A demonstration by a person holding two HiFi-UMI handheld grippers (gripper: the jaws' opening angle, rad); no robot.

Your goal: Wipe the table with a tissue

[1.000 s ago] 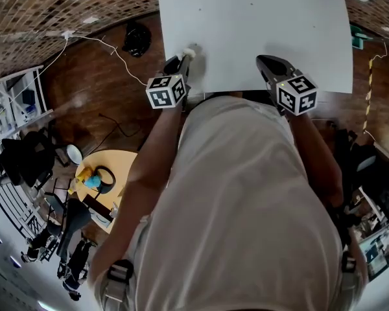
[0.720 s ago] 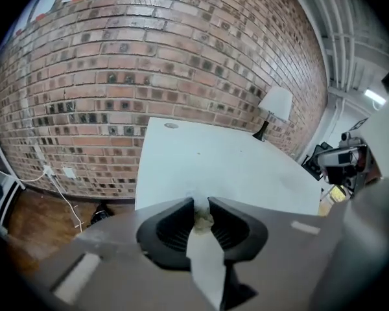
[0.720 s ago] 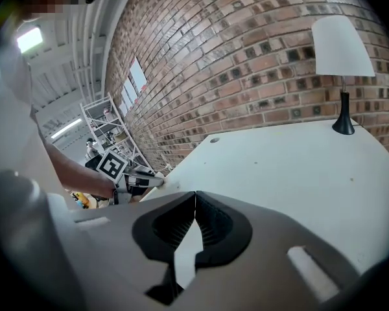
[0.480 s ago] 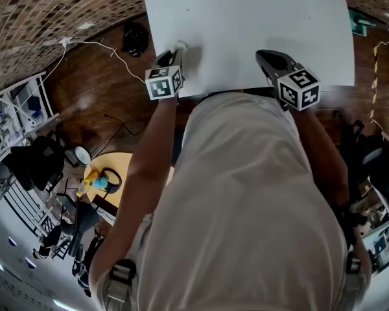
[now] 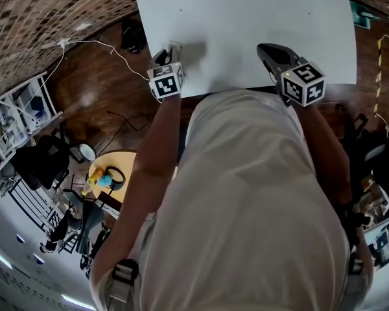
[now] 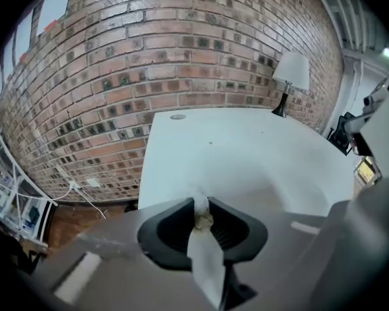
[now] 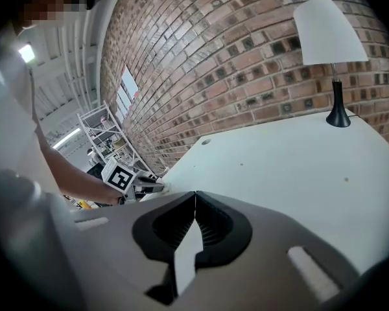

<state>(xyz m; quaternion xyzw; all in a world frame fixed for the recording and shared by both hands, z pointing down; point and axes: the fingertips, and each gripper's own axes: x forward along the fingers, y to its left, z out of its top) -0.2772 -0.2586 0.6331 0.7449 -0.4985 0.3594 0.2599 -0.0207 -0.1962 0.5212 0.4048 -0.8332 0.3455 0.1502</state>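
Observation:
The white table (image 5: 246,18) fills the top of the head view. My left gripper (image 5: 170,49) is over its near left part, pointing steeply down, and its jaws are closing on a crumpled white tissue (image 5: 176,45). In the left gripper view the tissue (image 6: 200,206) is pinched between the dark jaw tips, and a strip hangs back toward the camera. My right gripper (image 5: 264,48) hovers over the near right part of the table. Its jaws meet at the tips (image 7: 195,194) with nothing between them. The right gripper view also shows the left gripper (image 7: 146,185) low against the table's edge.
A white table lamp (image 7: 329,37) stands at the table's far corner by the brick wall (image 6: 181,50). A small hole (image 6: 177,116) sits near the far edge. Left of the table, on the wooden floor, are cables (image 5: 110,47), a black object (image 5: 133,34) and a round yellow stool (image 5: 120,173).
The left gripper has tipped down more steeply and shifted a little along the table's near left part, still holding the tissue. The right gripper has slid slightly across the near right part.

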